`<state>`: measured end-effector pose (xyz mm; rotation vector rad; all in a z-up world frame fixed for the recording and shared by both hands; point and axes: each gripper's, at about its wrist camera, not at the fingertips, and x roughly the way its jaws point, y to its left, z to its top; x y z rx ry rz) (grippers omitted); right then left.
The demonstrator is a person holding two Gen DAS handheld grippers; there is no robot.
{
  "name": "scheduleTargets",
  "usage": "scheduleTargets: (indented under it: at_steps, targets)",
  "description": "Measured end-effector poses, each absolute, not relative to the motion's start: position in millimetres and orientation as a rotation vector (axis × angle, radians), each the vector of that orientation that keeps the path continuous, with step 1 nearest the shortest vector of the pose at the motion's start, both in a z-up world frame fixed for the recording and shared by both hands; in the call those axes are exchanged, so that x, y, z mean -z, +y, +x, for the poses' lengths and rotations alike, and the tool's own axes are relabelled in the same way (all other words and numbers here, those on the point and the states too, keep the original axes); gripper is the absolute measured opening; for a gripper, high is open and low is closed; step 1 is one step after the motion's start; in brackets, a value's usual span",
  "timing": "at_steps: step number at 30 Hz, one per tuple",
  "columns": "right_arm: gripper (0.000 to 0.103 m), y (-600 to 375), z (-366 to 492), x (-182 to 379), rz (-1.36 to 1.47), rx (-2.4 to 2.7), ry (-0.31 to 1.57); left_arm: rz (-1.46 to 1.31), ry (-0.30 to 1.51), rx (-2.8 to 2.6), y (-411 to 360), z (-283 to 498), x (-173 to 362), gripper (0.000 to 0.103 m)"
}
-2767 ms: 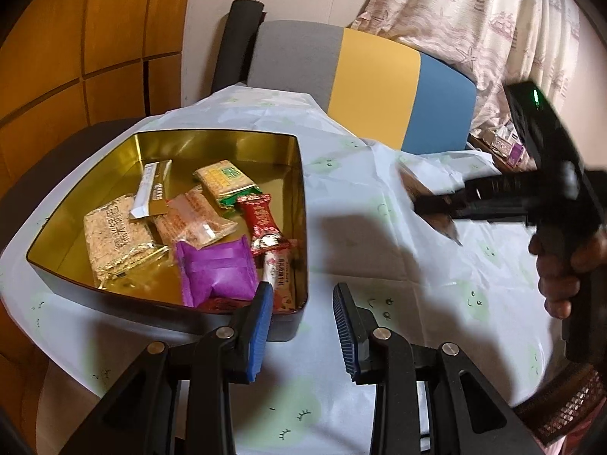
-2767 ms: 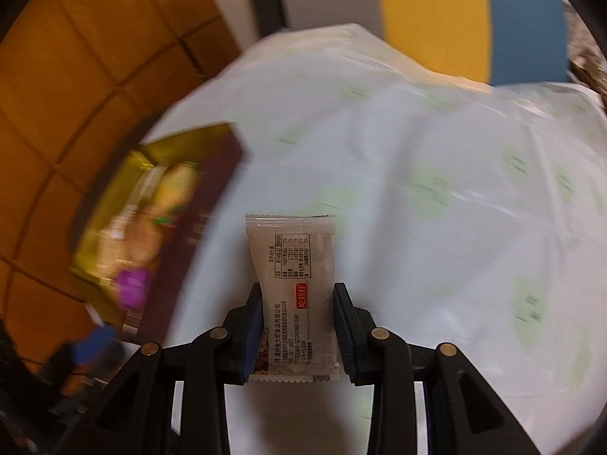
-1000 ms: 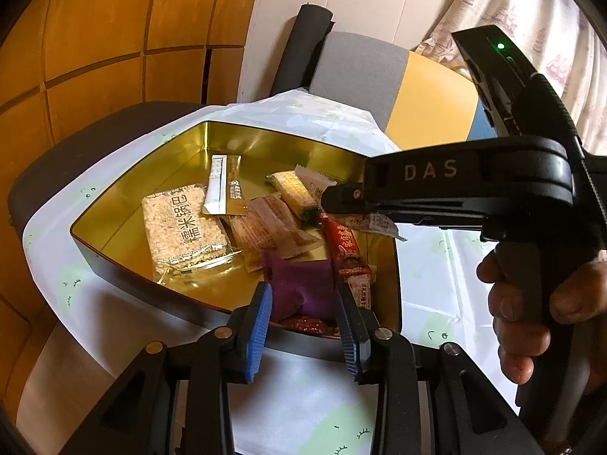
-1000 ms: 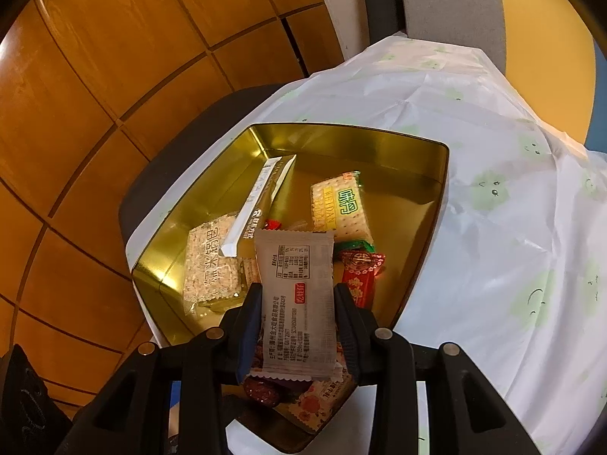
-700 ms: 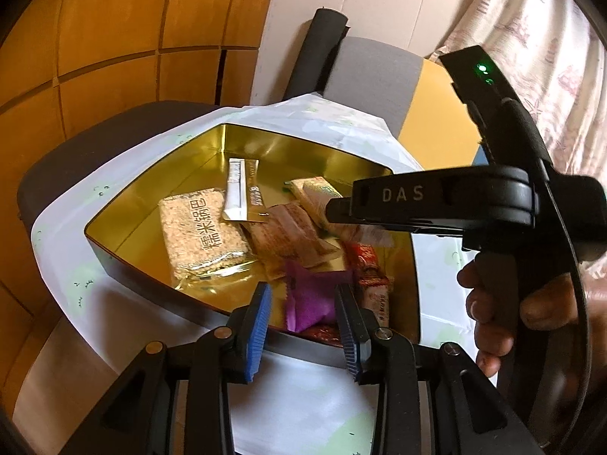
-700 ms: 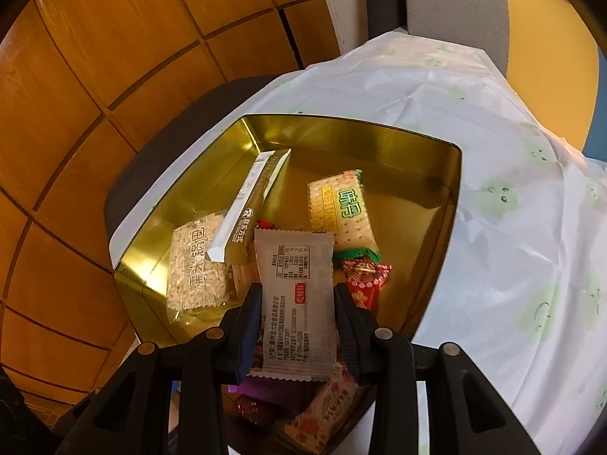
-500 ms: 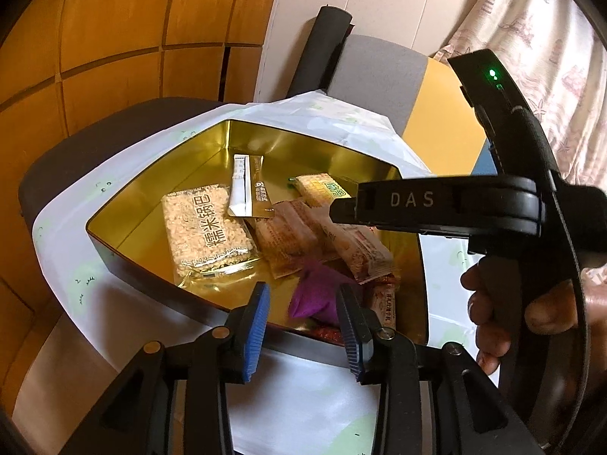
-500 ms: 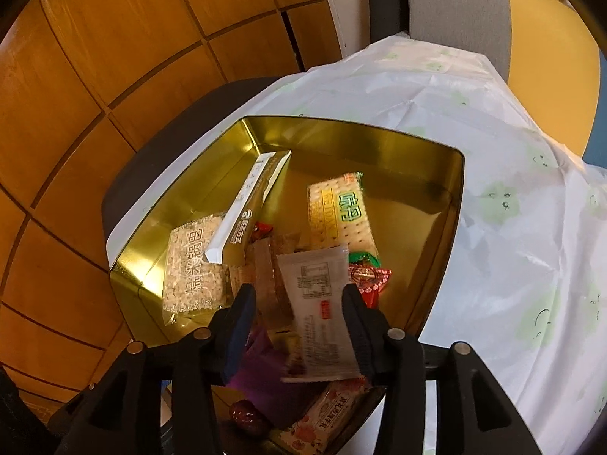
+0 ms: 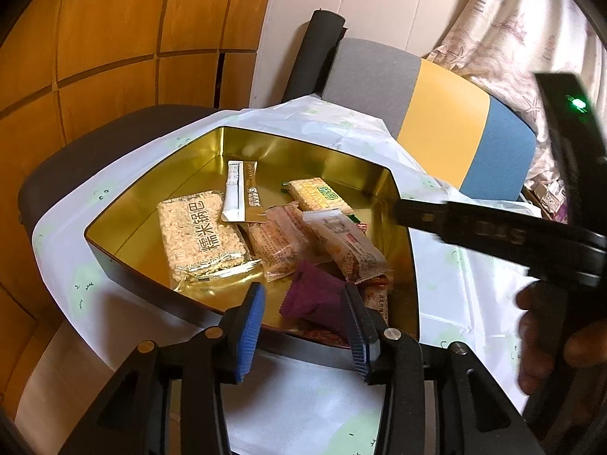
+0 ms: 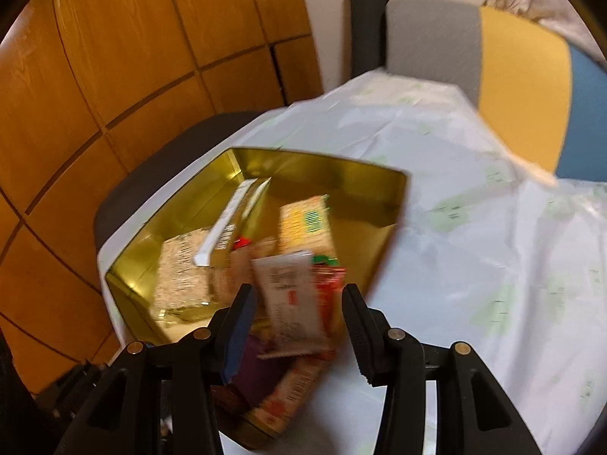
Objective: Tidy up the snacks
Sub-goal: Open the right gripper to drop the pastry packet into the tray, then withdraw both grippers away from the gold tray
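Several snack packets lie in the gold tin (image 9: 265, 144) that stands on the worktop (image 9: 455, 284) with its white cover. On top of the others, at the right side of the tin, lies a clear bar packet (image 9: 345, 244), tilted across a red wrapper (image 10: 330, 276). Near it are a rice cracker pack (image 9: 201, 235), a yellow biscuit pack (image 9: 316, 195), a long stick sachet (image 9: 242, 195) and a purple pouch (image 9: 311, 297).

From its own wrist view, the right gripper (image 10: 299, 326) has its fingers spread wide and they hold nothing; this view is blurred. The left gripper (image 9: 303, 320) stands at the near rim of the tin, its blue fingers (image 9: 248, 320) also apart and empty. Behind the worktop is a chair back (image 9: 436, 113) in grey, yellow and blue.
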<state>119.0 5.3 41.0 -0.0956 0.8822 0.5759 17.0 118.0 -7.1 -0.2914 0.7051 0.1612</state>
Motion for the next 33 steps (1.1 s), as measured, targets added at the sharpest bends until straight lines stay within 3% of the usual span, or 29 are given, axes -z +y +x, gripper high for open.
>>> scheduleTargets:
  at_steps: [10,19,33]
  targets:
    - [0.048,-80.0,105.4,-49.6,-0.04,-0.403,0.837,-0.251,0.704,-0.125,100.2,17.4,6.1,0.042]
    - [0.048,-150.4,99.9,-20.2,0.029,-0.12,0.864,-0.204,0.717,-0.085,75.9,17.1,6.0,0.045]
    - [0.048,-131.2,163.0,18.5,0.002,0.009,0.896,-0.212,0.706,-0.105,84.6,18.1,4.2,0.054]
